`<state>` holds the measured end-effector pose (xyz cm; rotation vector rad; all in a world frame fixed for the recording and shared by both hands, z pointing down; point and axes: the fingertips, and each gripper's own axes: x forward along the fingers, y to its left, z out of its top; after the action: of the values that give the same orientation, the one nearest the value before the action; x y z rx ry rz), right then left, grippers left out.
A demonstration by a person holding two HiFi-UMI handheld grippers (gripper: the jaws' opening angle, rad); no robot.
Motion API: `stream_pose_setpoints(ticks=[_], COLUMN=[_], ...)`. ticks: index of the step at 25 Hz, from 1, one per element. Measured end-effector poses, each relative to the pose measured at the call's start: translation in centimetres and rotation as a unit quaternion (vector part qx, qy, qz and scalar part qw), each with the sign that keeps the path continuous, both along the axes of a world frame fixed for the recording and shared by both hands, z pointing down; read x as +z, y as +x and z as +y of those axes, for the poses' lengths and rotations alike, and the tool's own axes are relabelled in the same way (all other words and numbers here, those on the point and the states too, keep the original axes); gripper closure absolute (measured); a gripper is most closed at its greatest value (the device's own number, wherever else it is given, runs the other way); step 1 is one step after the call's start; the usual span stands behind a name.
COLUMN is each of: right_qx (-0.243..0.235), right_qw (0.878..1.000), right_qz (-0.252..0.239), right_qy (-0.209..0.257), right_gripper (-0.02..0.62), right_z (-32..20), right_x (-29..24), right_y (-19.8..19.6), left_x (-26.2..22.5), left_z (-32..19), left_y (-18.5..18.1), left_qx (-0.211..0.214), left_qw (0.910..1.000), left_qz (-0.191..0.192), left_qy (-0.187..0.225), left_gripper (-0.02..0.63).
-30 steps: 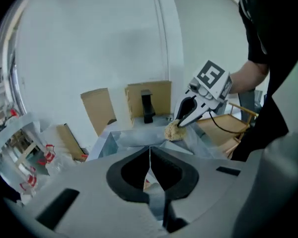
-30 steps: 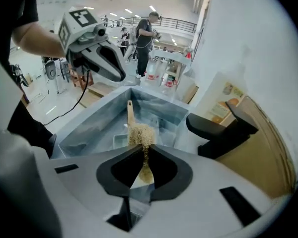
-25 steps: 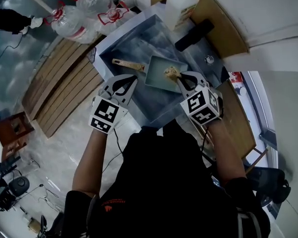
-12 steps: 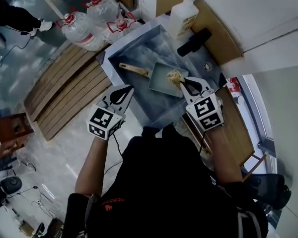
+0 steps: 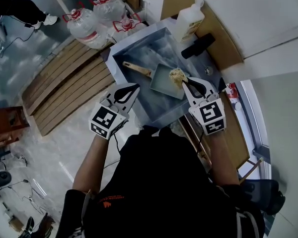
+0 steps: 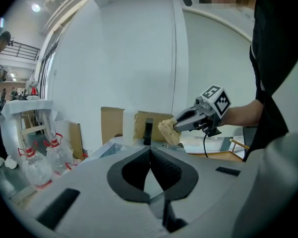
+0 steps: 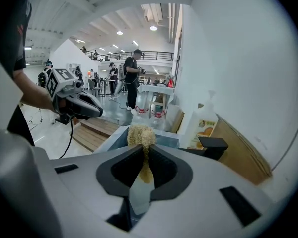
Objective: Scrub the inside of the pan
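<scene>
Right gripper view shows the right gripper (image 7: 144,151) with its jaws pressed together on a tan, fibrous scrubbing pad (image 7: 140,134), whose tuft stands out beyond the tips. In the head view this pad hangs over the far right corner of the rectangular pan (image 5: 165,83). The pan lies on the floor of the steel sink (image 5: 134,53), with its wooden handle (image 5: 137,69) pointing to the left. Whether the pad touches the metal cannot be told from above. In the left gripper view it looks raised above the sink's rim, so it is probably not in contact. The left gripper (image 6: 150,151) is closed with nothing between its jaws. It hovers over the near left edge of the sink, apart from the handle.

To scrub well, the person should probably lower the pad until it presses flat on the pan's bottom. Short overlapping strokes from the far corner toward the near wall seem best, with the tuft pushed into the corners. The grip on the pad is narrow, so strong sideways force may pull it out of the jaws; moderate downward pressure seems safer. The pan looks loose in the sink and may slide, so opening the left gripper and taking the handle would likely steady it. The black faucet (image 5: 197,44) and the soap bottle (image 5: 188,18) are just behind, so strokes should end before them.
</scene>
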<state>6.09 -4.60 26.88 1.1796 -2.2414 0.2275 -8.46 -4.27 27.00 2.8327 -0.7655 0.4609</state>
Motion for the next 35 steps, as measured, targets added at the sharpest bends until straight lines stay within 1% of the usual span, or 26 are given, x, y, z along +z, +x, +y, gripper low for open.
stream_pose_setpoints(ticks=[4, 9, 20, 30, 35], right_qx=[-0.001, -0.008, -0.018, -0.022, -0.021], right_qw=[1.0, 1.0, 1.0, 0.999, 0.999], right_qz=[-0.002, 0.001, 0.01, 0.034, 0.035], right_qy=[0.002, 0.002, -0.008, -0.008, -0.009], right_gripper=[0.557, 0.557, 0.557, 0.557, 0.557], right_z=[-0.4, -0.6, -0.5, -0.4, -0.5], right_x=[0.0, 0.1, 1.0, 1.8, 1.9], right_y=[-0.2, -0.5, -0.2, 0.4, 0.5], left_x=[-0.7, -1.2, -0.9, -0.4, -0.2], left_z=[0.0, -0.4, -0.4, -0.3, -0.3], left_y=[0.5, 0.1, 0.4, 0.6, 0.6], left_qx=[0.015, 0.007, 0.001, -0.003, -0.005], left_qw=[0.9998, 0.9999, 0.9999, 1.0, 0.9999], left_qz=[0.008, 0.014, 0.013, 0.009, 0.008], left_qy=[0.004, 0.003, 0.001, -0.003, -0.008], left_gripper=[0.586, 0.586, 0.586, 0.586, 0.586])
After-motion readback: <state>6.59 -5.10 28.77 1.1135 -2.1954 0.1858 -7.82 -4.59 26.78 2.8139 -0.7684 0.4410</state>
